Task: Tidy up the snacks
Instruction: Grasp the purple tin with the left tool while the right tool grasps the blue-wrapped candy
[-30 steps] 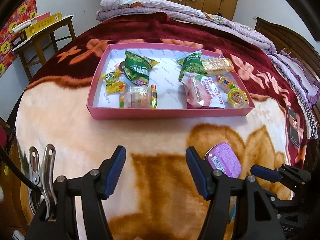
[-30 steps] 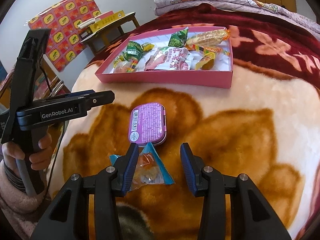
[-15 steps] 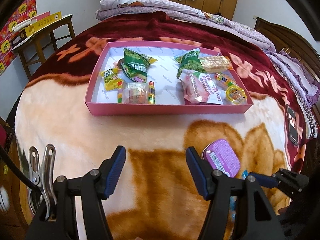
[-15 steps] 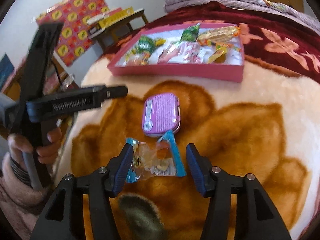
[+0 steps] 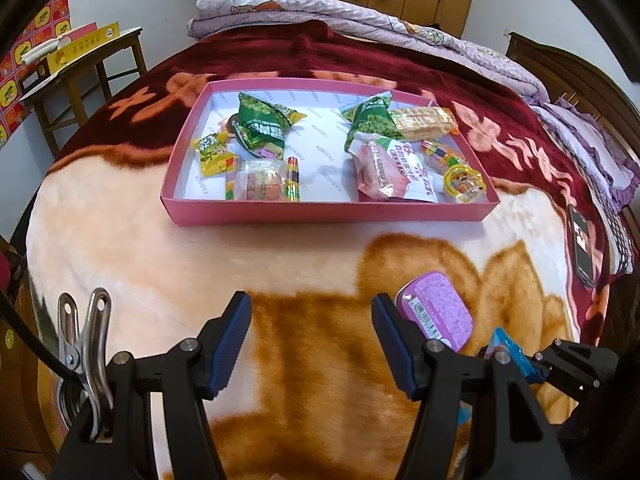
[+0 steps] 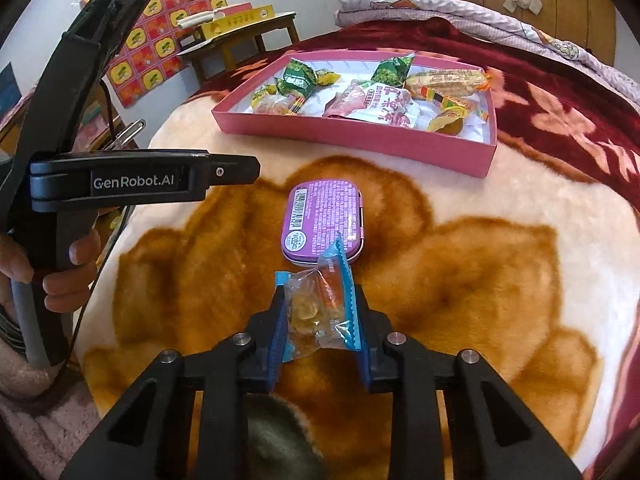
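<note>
At lower centre, the right gripper [image 6: 320, 332] was clenched on a blue-edged candy packet [image 6: 320, 312] just below the purple tin [image 6: 324, 220], while the left gripper [image 5: 312, 344] stood released.

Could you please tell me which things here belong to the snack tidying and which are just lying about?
Part of the job: pink tray of snacks, clear candy packet shut in the right tool, purple tin, open left tool.

Just lying about: phone, wooden stool, folded quilt, metal clip.

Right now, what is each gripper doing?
Left gripper: open, holding nothing.
Right gripper: closed on the blue-edged candy packet.
</note>
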{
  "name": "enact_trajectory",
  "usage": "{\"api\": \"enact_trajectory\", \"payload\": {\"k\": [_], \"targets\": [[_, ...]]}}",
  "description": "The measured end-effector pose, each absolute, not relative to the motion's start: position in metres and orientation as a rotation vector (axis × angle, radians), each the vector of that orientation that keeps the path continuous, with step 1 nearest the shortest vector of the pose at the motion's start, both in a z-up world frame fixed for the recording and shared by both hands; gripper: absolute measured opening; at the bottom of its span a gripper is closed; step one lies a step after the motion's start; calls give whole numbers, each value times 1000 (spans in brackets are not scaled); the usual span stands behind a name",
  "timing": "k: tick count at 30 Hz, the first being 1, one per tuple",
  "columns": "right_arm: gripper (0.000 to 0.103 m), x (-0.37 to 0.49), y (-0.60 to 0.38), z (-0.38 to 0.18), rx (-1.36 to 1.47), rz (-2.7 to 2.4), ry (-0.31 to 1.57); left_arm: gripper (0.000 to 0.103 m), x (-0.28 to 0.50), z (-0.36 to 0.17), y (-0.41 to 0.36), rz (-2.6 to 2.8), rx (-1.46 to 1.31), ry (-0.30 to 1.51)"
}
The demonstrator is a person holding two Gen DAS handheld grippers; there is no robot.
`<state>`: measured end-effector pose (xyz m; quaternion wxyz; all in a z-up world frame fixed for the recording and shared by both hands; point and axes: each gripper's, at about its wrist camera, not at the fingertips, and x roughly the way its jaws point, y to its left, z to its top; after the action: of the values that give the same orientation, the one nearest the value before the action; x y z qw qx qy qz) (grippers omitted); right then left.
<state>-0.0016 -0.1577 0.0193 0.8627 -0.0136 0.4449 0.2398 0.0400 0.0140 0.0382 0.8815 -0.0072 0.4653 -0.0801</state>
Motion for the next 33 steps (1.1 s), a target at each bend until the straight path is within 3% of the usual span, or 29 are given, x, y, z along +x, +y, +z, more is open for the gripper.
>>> {"api": "enact_trajectory", "payload": {"k": [33], "targets": [[28,21,-222,24,81,332,898,66,44,27,-51,-262,-49,1069]]}}
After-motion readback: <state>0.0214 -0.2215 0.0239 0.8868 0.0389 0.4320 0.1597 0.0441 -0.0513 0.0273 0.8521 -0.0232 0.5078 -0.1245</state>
